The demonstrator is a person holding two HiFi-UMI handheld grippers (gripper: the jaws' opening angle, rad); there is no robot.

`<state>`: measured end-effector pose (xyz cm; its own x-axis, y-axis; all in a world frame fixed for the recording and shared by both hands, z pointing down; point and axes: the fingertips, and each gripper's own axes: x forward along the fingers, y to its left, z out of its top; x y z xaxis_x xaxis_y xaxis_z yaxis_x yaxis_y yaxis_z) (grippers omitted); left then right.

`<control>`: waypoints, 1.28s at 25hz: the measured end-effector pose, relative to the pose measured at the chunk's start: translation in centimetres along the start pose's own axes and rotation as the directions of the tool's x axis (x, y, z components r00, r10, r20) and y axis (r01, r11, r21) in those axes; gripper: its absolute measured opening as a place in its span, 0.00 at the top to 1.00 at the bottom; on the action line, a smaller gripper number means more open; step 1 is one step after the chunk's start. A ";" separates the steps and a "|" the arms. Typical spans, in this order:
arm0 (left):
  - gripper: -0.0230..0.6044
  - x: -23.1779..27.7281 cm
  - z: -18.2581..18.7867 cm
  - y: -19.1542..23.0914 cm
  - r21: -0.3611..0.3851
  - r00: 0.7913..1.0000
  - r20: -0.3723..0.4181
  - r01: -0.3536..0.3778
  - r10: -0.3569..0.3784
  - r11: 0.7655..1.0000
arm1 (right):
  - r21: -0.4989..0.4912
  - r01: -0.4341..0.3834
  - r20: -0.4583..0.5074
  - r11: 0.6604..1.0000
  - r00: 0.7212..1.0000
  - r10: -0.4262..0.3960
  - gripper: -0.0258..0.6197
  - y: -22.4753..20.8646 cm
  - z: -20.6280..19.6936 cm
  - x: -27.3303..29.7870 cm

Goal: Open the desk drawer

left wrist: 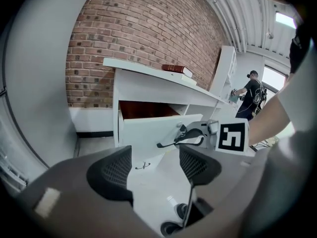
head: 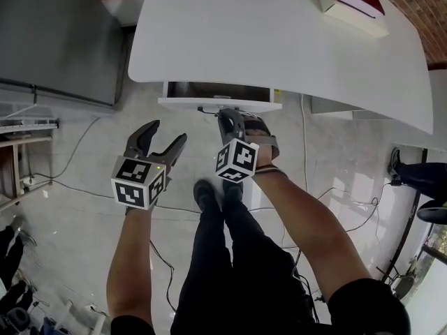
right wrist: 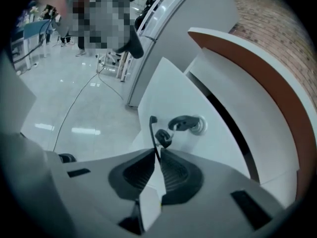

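We see the desk drawer (head: 220,104) standing partway out from under the white desk (head: 279,40), the black cord (right wrist: 153,133) of its key (right wrist: 185,123) pinched in our right gripper (head: 234,119) just below the desk edge, while our left gripper (head: 167,132) hangs spread and empty, farther from the desk.

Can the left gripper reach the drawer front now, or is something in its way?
Probably yes: the left gripper is open and empty, and nothing stands between it and the drawer front.
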<state>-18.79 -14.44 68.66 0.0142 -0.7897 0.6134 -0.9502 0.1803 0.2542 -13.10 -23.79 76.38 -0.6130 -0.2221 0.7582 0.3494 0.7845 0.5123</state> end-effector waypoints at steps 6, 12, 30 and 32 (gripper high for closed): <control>0.47 0.5 1.0 1.7 0.026 0.998 0.013 -0.065 0.064 0.998 | 0.046 -0.013 0.023 0.999 1.000 0.012 0.90 1.7 -0.2 -0.7; 0.47 2.6 -0.8 1.2 0.111 0.997 -0.034 -0.066 0.070 0.992 | 0.038 -0.027 0.053 0.999 0.998 0.025 0.90 4.1 -0.6 -1.5; 0.56 2.6 -2.5 1.6 0.128 0.994 -0.022 -0.099 0.103 0.987 | 0.202 -0.064 0.167 0.977 0.986 0.030 0.85 5.0 -1.3 -5.9; 0.56 2.6 -2.3 1.7 0.127 0.995 -0.023 -0.094 0.098 0.987 | 0.196 -0.048 0.180 0.980 0.984 0.012 0.79 3.7 -1.5 -8.7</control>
<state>-19.65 -14.85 72.38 -0.0716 -0.7545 0.6524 -0.9791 0.1781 0.0986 -5.39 -19.80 72.26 -0.7262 -0.1051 0.6794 0.2328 0.8923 0.3868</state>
